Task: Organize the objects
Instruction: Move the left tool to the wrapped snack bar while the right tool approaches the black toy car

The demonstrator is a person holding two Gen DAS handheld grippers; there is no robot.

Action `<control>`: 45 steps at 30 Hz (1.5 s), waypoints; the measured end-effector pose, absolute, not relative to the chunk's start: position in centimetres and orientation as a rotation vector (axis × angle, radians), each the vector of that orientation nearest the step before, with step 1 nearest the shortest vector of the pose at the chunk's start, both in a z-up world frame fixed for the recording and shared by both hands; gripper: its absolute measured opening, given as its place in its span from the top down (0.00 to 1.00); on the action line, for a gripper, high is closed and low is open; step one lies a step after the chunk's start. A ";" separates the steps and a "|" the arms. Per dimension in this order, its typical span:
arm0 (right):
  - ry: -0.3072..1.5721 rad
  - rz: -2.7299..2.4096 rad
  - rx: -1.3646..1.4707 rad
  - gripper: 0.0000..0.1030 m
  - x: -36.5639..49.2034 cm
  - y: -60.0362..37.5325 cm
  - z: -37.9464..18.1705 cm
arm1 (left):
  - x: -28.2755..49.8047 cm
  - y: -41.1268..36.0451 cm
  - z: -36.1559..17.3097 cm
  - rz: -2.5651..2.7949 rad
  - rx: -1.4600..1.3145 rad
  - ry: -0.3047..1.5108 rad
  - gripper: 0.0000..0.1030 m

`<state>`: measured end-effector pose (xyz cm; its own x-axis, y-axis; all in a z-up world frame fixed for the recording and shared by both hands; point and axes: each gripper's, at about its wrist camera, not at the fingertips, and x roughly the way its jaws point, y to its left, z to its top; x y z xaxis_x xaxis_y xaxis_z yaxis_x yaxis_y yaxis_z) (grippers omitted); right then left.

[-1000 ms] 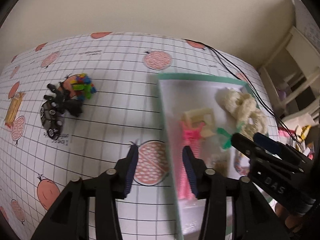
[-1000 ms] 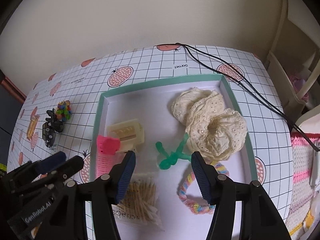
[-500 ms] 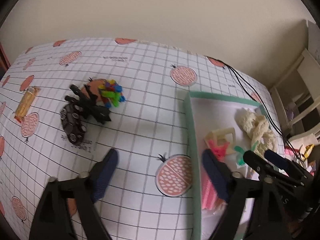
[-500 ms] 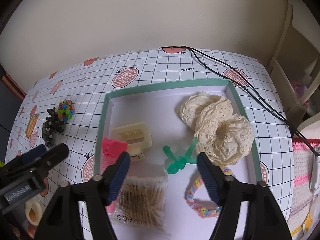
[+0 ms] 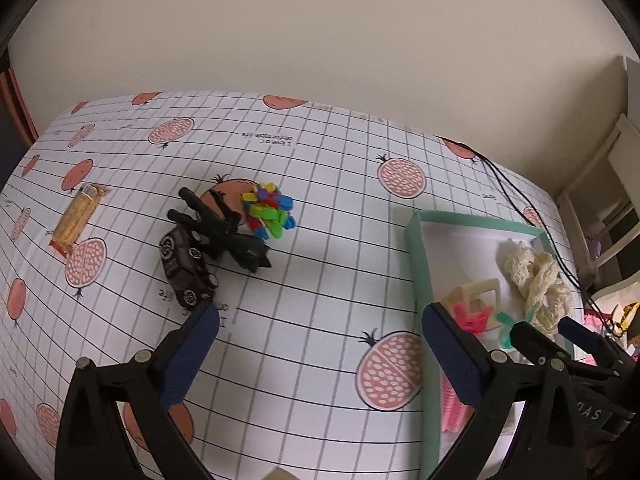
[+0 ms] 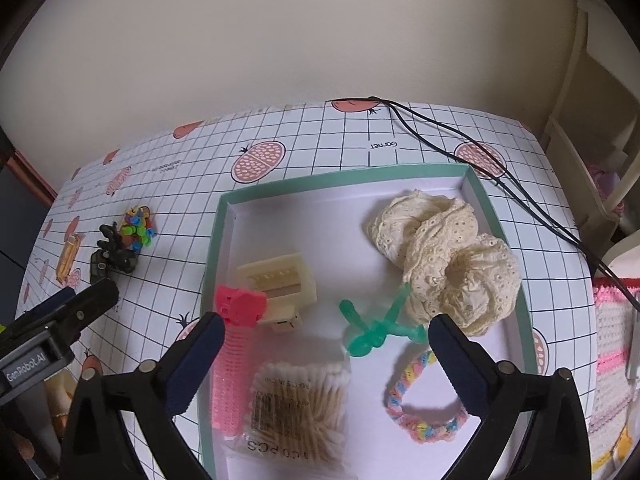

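Left tongs (image 5: 320, 354) swung leftward, now splayed empty, right tongs (image 6: 326, 354) spread empty over "PCS" cotton-swab bag (image 6: 296, 404)

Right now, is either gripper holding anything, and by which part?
Nothing is held. The left gripper is open above the tablecloth, short of the black hair claw. The right gripper is open over the tray, gripping none of its contents.

Plain cream wall (image 5: 320, 40), white shelving (image 6: 592, 128) beside it.
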<state>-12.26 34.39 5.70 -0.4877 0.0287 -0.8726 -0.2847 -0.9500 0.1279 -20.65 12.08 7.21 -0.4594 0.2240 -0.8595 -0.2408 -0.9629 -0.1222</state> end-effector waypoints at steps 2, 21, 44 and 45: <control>0.376 2.534 -1.483 0.00 -12.4 34.3 5.6 | -20.8 11.7 7.1 2.478 -1.455 0.023 0.02; 0.278 2.584 -1.481 0.00 -14.0 30.9 6.7 | -22.3 8.5 8.7 2.522 -1.378 -0.011 0.02; 0.263 2.714 -1.471 0.00 -16.9 23.3 6.7 | -27.0 -4.0 7.7 2.649 -1.452 -0.243 0.02; 0.251 2.725 -1.469 0.00 -17.0 22.8 6.7 | -27.2 -4.7 7.6 2.656 -1.456 -0.257 0.02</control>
